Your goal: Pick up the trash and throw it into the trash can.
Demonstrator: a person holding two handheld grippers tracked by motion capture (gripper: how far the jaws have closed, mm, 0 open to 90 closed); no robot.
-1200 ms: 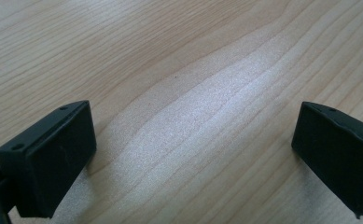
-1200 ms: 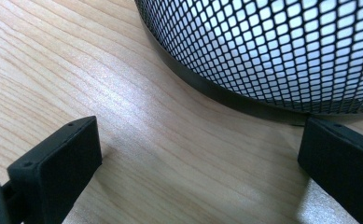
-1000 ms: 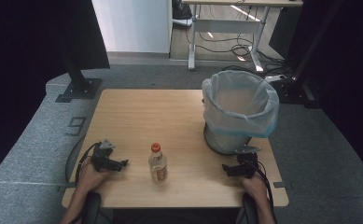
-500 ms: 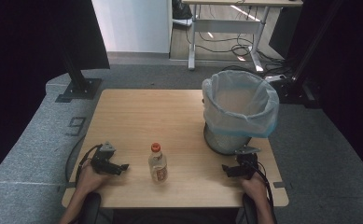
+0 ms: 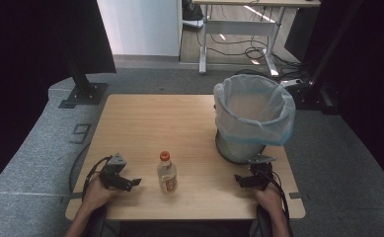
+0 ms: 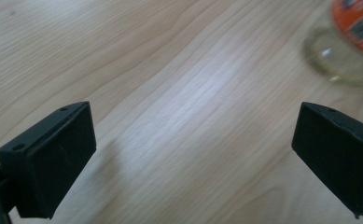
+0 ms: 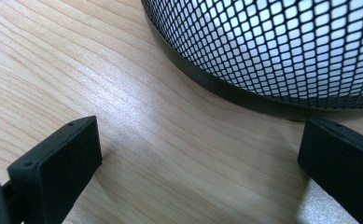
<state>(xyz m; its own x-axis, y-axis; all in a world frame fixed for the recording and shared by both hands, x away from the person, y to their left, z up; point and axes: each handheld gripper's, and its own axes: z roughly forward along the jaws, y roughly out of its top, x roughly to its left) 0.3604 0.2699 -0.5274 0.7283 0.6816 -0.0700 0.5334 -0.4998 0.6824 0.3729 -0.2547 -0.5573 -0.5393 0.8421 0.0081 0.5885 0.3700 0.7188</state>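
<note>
Your left hand-held gripper (image 5: 130,182) rests on the surface (image 5: 155,123), jaws spread wide, the upright orange-capped bottle (image 5: 167,174) just beside it. Your right hand-held gripper (image 5: 243,179), also gaping, sits near the mesh wastebasket (image 5: 251,118).

left claw (image 5: 130,182): jaws wide apart, hand-held | right claw (image 5: 243,180): jaws apart, seemingly low

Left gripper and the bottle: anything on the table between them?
Nothing. In the high view, bare wood separates the left gripper from the bottle; the left gripper view shows bare table between its open jaws.
</note>
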